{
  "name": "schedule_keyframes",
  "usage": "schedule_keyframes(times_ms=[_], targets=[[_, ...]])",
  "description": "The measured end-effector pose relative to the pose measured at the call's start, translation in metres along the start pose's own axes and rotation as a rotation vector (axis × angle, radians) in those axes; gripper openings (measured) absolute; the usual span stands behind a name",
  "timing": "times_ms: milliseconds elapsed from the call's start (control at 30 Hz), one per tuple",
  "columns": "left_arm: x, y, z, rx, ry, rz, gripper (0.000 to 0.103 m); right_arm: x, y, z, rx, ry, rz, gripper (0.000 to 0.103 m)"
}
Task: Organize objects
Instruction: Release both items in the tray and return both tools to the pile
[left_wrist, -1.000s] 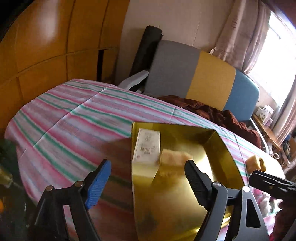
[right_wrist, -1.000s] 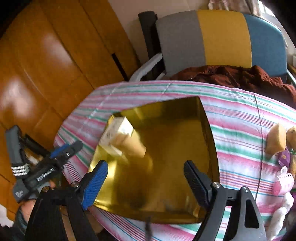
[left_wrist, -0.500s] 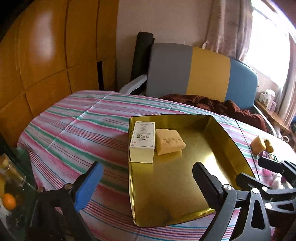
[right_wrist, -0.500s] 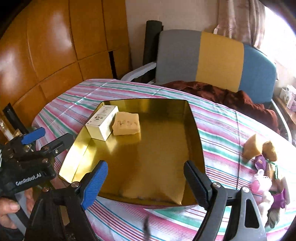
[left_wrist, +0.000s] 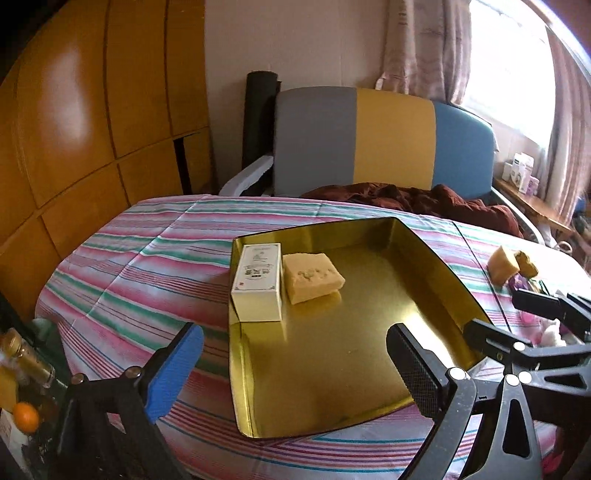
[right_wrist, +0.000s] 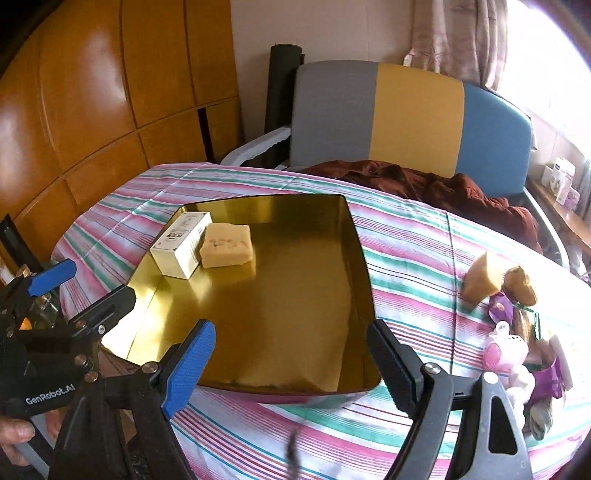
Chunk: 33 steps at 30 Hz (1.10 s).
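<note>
A gold tray (left_wrist: 332, 406) (right_wrist: 354, 236) lies on the striped tablecloth. In its far left corner a white box (left_wrist: 258, 280) (right_wrist: 181, 243) lies beside a yellow sponge block (left_wrist: 312, 277) (right_wrist: 227, 245). My left gripper (left_wrist: 295, 369) is open and empty over the tray's near left edge; it also shows in the right wrist view (right_wrist: 85, 291). My right gripper (right_wrist: 291, 362) is open and empty over the tray's near edge; it also shows in the left wrist view (left_wrist: 517, 317). More sponge pieces (left_wrist: 511, 264) (right_wrist: 484, 277) lie right of the tray.
A pile of small pink, purple and white items (right_wrist: 524, 354) lies at the table's right edge. A grey, yellow and blue chair (left_wrist: 384, 140) with a brown cloth (right_wrist: 436, 188) stands behind the table. Wooden panels (left_wrist: 92, 129) are on the left. Bottles and an orange (left_wrist: 26, 421) sit low left.
Both grippers have pulled back and up from the tray. The sponge block now lies in the tray beside the white box. Both stay open.
</note>
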<state>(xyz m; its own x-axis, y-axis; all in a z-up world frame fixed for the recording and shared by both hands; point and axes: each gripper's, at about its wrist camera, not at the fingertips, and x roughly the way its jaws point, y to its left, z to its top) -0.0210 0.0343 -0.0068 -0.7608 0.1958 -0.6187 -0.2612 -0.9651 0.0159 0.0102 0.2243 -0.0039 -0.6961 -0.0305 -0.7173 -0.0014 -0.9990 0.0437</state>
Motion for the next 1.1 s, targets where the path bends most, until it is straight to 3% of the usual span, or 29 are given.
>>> schedule_keyframes(times_ms=[433, 667, 933, 1033, 1100], targets=[[0.006, -0.025, -0.005, 0.067, 0.033, -0.061, 0.1, -0.001, -0.057, -0.017, 0.116, 0.04, -0.065, 0.086], [0.007, -0.041, 0.0, 0.092, 0.039, -0.116, 0.1, -0.021, -0.132, -0.027, 0.23, 0.038, -0.175, 0.086], [0.004, -0.096, 0.011, 0.212, 0.026, -0.28, 0.1, -0.067, -0.248, -0.043, 0.468, -0.012, -0.337, 0.086], [0.004, -0.13, 0.009, 0.294, 0.032, -0.366, 0.1, -0.077, -0.28, -0.056, 0.579, -0.032, -0.347, 0.086], [0.003, -0.152, 0.008, 0.341, 0.036, -0.419, 0.1, -0.078, -0.301, -0.068, 0.688, -0.038, -0.287, 0.086]])
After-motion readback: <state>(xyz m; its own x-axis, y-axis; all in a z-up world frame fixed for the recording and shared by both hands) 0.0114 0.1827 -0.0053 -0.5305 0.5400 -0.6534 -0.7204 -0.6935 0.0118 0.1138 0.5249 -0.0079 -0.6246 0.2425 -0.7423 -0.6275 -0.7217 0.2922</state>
